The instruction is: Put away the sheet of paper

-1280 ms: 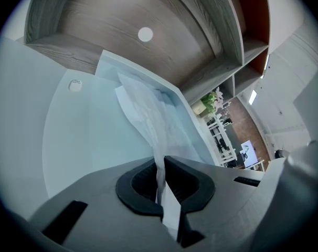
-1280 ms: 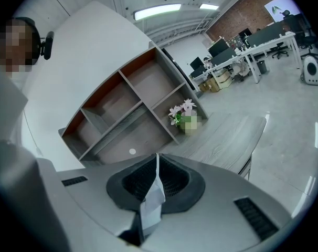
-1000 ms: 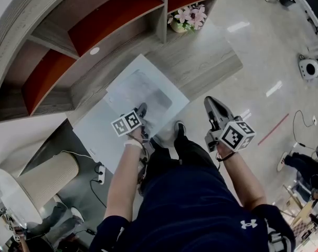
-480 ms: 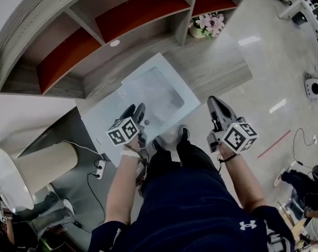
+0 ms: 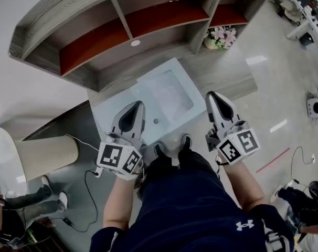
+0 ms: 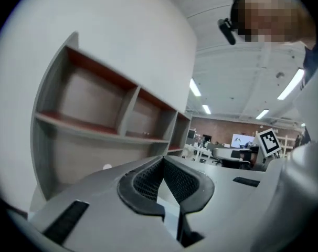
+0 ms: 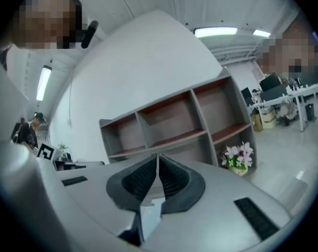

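Note:
The sheet of paper [image 5: 169, 91] lies flat on a white tray-like surface [image 5: 113, 112] on the low wooden counter [image 5: 224, 67], below the shelf unit [image 5: 133, 25]. My left gripper [image 5: 138, 104] hovers over the tray's near edge, clear of the sheet, jaws shut and empty. In the left gripper view the pads [image 6: 162, 160] meet with nothing between them and face the shelves. My right gripper [image 5: 211, 94] hangs to the right of the tray, also shut and empty [image 7: 158, 155]. Neither gripper view shows the sheet.
A pot of pink flowers [image 5: 222, 37] stands at the counter's far right end, seen too in the right gripper view [image 7: 237, 156]. A beige cylinder [image 5: 43, 156] and cables with a power strip [image 5: 91, 175] lie on the floor at the left. A person's shoes [image 5: 172, 146] are against the counter.
My left gripper let go of the sheet, opened, drew back toward the body and shut empty. The view has pulled back, so more of the shelf unit shows. The right gripper barely moved.

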{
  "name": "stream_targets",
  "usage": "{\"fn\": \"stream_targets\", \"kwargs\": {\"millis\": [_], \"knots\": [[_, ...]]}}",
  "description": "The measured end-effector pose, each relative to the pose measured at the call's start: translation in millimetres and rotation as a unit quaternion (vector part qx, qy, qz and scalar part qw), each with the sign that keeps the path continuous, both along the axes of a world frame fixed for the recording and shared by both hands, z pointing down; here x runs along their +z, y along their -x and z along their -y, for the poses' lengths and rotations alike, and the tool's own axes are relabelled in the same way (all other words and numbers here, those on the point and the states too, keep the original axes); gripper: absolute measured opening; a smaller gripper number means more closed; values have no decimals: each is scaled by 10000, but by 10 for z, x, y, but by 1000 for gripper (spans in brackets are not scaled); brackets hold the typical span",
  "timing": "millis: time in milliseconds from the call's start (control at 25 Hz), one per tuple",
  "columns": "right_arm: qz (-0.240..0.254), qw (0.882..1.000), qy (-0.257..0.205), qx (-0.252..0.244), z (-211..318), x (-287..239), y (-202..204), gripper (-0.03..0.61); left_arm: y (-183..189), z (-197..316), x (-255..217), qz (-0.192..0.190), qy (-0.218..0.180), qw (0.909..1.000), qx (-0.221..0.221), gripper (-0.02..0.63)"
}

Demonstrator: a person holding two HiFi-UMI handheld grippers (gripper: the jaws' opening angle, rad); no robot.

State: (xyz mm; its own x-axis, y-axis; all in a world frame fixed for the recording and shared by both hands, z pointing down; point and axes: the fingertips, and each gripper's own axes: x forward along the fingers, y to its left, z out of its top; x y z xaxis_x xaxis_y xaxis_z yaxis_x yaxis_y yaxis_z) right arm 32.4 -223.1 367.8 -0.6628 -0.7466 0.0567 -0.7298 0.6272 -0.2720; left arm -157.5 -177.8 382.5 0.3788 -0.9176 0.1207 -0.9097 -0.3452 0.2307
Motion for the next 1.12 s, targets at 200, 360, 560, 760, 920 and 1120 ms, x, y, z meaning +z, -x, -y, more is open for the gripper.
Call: {"fn": "stream_targets", "kwargs": {"millis": [200, 360, 560, 760, 920, 1120], "knots": [[-162, 9963, -840, -112, -177, -487, 180, 23, -86, -236, -764, 630, -977, 9932, -45, 16], [-244, 9917, -1256, -143, -281, -748, 247, 23, -38, -383, -1105, 962, -1437, 9842, -375, 17], [-354, 9860, -1612, -232, -397, -967, 317, 23, -36, -453, -1280, 1269, -1673, 9762, -534, 17], [-461, 9829, -1752, -315, -478, -1034, 382, 23, 44, -427, -1219, 1250, -1467, 9789, -679, 17], [-299, 9814, -1871, -321, -505, -1113, 368, 23, -22, -402, -1250, 1224, -1520, 9793, -543, 17], [-290, 9791, -1990, -312, -530, -1176, 361, 20, -92, -363, -1236, 1082, -1466, 9824, -413, 17]]}}
